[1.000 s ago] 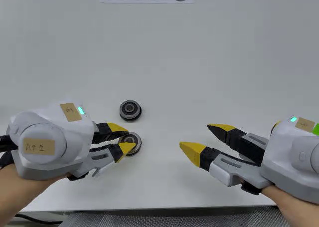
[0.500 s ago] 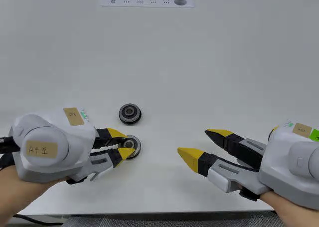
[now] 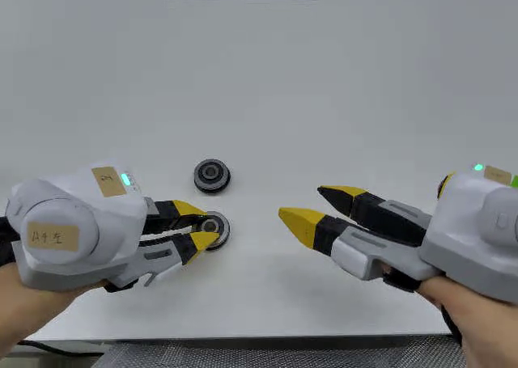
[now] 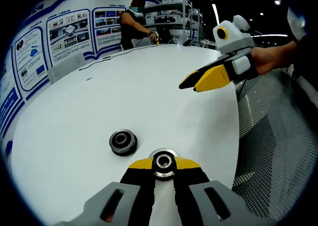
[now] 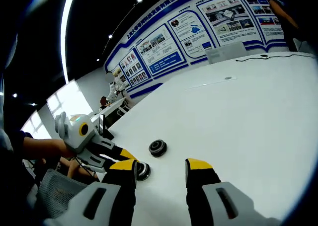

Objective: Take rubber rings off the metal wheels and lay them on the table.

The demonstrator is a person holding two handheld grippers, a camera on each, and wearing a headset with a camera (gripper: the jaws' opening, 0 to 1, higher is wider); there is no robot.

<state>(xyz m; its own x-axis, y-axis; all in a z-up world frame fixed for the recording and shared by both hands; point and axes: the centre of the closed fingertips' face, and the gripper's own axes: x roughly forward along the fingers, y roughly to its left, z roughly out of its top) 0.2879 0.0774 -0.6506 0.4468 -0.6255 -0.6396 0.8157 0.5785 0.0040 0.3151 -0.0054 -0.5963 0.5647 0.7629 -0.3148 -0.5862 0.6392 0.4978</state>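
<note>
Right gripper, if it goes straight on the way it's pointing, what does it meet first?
Probably the farther wheel, which lies centred ahead of the right gripper; depth is unclear.

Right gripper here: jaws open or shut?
Open. The right gripper has its jaws well apart with bare table between them; the head view shows the yellow tips spread, holding nothing.
</note>
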